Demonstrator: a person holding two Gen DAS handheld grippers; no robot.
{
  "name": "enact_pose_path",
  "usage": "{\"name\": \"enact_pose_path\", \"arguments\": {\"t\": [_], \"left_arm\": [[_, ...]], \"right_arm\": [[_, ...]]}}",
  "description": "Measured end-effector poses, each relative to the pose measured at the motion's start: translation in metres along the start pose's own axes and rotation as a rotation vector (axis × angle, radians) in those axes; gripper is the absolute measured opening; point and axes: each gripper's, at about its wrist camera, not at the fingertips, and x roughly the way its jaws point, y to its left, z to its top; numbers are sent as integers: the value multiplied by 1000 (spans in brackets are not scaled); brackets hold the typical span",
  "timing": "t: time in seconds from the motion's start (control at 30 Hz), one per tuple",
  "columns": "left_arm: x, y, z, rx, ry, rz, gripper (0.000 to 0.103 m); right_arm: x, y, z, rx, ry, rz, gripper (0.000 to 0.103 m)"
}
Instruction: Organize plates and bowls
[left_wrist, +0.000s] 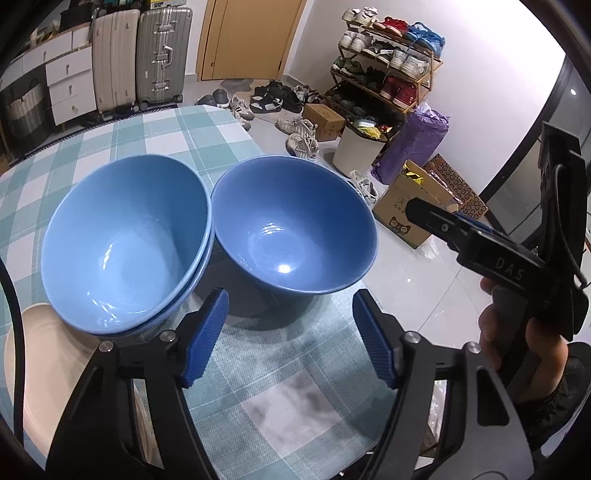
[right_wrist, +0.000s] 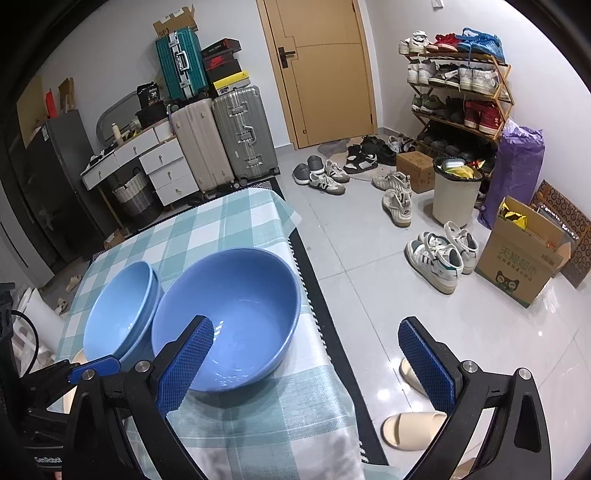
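The single blue bowl (left_wrist: 295, 229) stands upright on the checked tablecloth (left_wrist: 280, 376), near the table's right edge; its rim sits just beside, perhaps touching, the stack of lighter blue bowls (left_wrist: 125, 243) to its left; that stack appears to be two bowls, already nested. Judged progress: part of the bowl stacking is done; the single bowl remains to be added, and a cream plate (left_wrist: 44, 354) at the near left, partly under the stack's rim, remains to be sorted. The left gripper (left_wrist: 290, 339) is part open and empty, its pads short of the single bowl; the right gripper (right_wrist: 306, 362) is wide open and empty, its left finger (right_wrist: 184, 365) over the bowl's near rim. Obstructions: the close-set rims leave little finger clearance; the table edge lies near; slippers (right_wrist: 413, 428) and shoes (right_wrist: 439, 258) lie on the floor below.
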Motion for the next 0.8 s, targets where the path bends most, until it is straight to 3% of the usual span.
{"name": "enact_pose_path", "arguments": {"t": [0.13, 0.43, 0.8], "left_arm": [[11, 6, 4, -36, 21, -5, 55], [39, 9, 10, -59, 46, -19, 42], [58, 26, 19, -114, 57, 9, 42]], "right_arm": [[12, -5, 0, 12, 24, 3, 102], [38, -3, -1, 8, 56, 19, 102], [61, -1, 7, 2, 68, 73, 102]]}}
